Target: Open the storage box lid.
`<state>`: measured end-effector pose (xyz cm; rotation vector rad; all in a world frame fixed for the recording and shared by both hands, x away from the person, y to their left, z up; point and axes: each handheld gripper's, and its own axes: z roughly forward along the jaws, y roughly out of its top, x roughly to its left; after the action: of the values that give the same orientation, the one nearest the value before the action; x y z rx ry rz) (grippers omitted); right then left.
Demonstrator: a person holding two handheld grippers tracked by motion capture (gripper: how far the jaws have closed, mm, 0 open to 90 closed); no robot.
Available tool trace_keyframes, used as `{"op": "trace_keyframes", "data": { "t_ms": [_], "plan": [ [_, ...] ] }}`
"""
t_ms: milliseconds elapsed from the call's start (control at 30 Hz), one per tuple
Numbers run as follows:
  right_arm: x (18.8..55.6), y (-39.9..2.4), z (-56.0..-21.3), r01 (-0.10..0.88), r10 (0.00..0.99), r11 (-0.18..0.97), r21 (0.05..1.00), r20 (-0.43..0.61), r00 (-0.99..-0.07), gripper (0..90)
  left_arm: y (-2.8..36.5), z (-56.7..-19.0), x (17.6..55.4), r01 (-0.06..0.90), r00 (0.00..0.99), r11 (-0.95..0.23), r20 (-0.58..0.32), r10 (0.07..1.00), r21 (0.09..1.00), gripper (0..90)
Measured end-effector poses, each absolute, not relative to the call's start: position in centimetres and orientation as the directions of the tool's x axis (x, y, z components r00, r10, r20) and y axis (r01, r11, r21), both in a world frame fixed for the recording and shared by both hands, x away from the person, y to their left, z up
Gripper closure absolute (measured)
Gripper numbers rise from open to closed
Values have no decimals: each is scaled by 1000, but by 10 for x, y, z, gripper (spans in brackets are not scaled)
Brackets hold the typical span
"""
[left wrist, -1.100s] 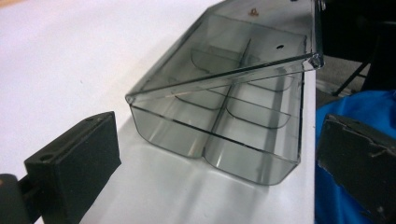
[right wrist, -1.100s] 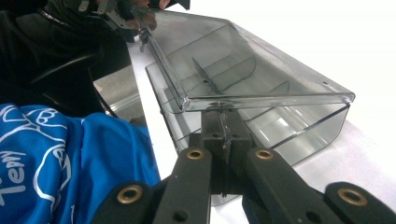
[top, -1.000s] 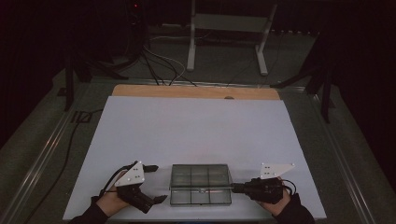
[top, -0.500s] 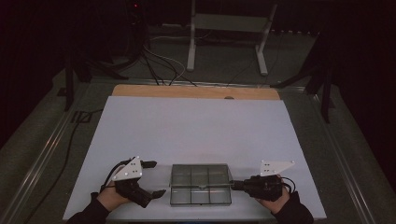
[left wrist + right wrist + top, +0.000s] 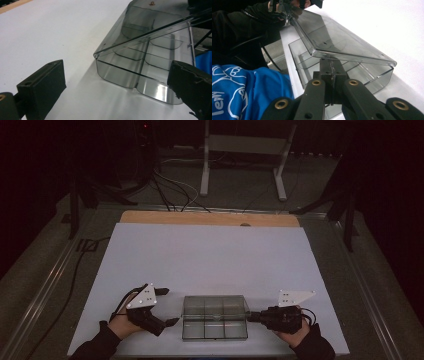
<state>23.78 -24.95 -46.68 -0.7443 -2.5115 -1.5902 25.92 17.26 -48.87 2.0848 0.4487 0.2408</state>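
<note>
Right gripper (image 5: 254, 316): jaws pressed together at the right edge of the clear box, pinching the thin lip of its lid (image 5: 342, 47) — in the right gripper view the lid rises at a slant from the closed tips.
Left gripper (image 5: 172, 306): jaws spread wide apart, nothing between them; it sits just left of the box, not touching it.
Clear box (image 5: 215, 317): a smoky, see-through case with divided compartments, lying near the front edge of the white table top (image 5: 210, 255), between the two grippers.
Lid: partly lifted, hinged along one long side; in the left gripper view its free edge (image 5: 140, 32) stands clear above the tray's rounded corner.
Tray (image 5: 130, 72): flat on the table, compartments look empty as far as the tinted walls allow.
Front edge: the box lies close to it, with a narrow strip of white left on the person's side.
Open room: a wide stretch of bare white surface runs beyond the box toward the wooden strip (image 5: 210, 218) at the far edge — also free space to either side of both hands.
Person: dark sleeves enter from the bottom; a blue printed garment (image 5: 244, 92) shows beside the right gripper.
</note>
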Motion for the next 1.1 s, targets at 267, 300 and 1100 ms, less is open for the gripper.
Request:
{"op": "trace_keyframes", "data": {
  "t_ms": [267,300,1100],
  "plan": [
    [239,-249,-464,432,358,341,835,309,-881,899,166,-488,263,186,919,-496,28,393,848,65],
    [239,-249,-463,431,359,339,836,308,-881,899,165,-488,264,181,921,-499,32,389,847,74],
    [245,-248,-457,420,362,326,847,299,-883,899,156,-491,269,53,925,-527,157,345,848,544]
  ]
}}
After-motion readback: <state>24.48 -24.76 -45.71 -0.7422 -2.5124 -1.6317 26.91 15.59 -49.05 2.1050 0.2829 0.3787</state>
